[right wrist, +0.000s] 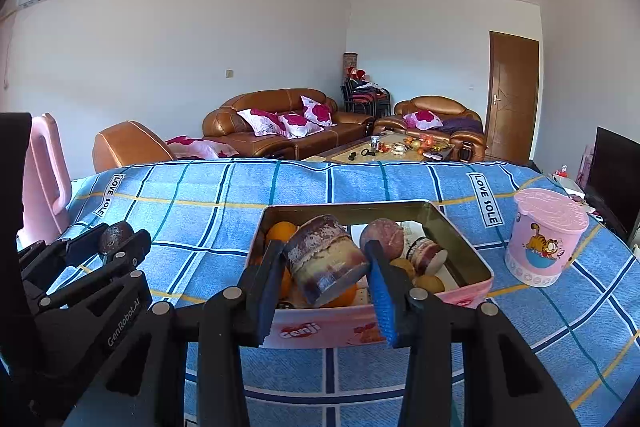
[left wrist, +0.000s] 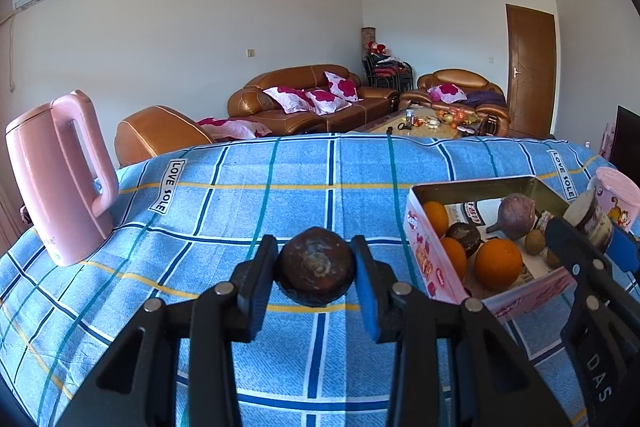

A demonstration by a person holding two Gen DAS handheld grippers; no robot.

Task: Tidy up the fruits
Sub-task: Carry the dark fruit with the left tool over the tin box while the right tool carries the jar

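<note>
My left gripper [left wrist: 315, 261] is shut on a dark brown round fruit [left wrist: 316, 273] and holds it above the blue checked cloth, left of the pink tin [left wrist: 424, 251]. Over the tin's near side [right wrist: 320, 329], my right gripper [right wrist: 325, 261] is shut on a purple-skinned cylindrical chunk [right wrist: 326, 263] with a pale cut end. In the tin lie oranges [left wrist: 498, 263], a purple bulb-shaped fruit [left wrist: 516, 215], another dark round fruit [left wrist: 464, 237] and small brown ones [left wrist: 534, 241]. The right wrist view also shows the left gripper [right wrist: 116, 239] with its fruit at far left.
A pink kettle [left wrist: 60, 179] stands at the table's left end. A pink lidded cup [right wrist: 548, 239] with a cartoon cat stands right of the tin. The blue checked cloth [left wrist: 240, 195] covers the table; brown sofas and a coffee table lie beyond its far edge.
</note>
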